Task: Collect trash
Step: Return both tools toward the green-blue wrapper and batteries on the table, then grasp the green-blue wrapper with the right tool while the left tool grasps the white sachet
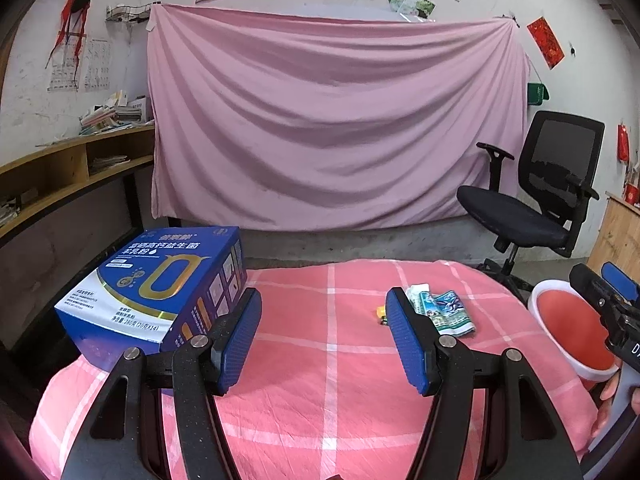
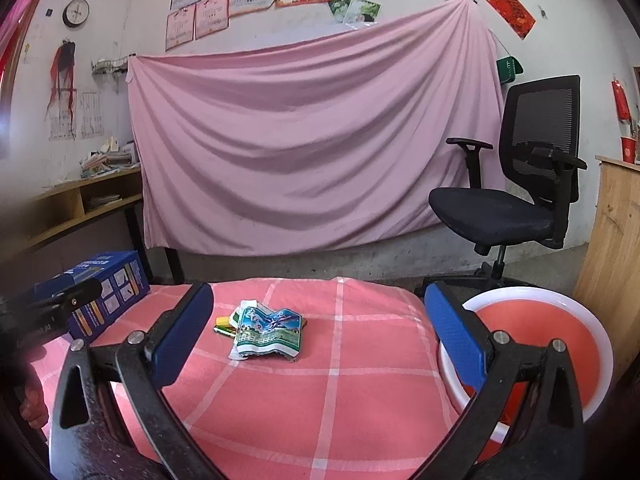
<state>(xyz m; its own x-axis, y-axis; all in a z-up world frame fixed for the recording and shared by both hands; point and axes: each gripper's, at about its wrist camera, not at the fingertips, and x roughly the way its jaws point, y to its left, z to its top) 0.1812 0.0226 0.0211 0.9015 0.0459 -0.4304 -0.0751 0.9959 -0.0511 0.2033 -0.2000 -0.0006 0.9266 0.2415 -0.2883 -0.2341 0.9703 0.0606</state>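
left hand-held gripper (image 1: 324, 336) jaws apart, empty | right hand-held gripper (image 2: 320, 332) jaws apart, empty | wrapper (image 2: 268, 334) mid desk (image 2: 360, 400), toward far edge | bin (image 2: 560, 320) off right edge | risk: crumpled wrapper slips from pads; small piece (image 2: 224, 326) underneath left behind
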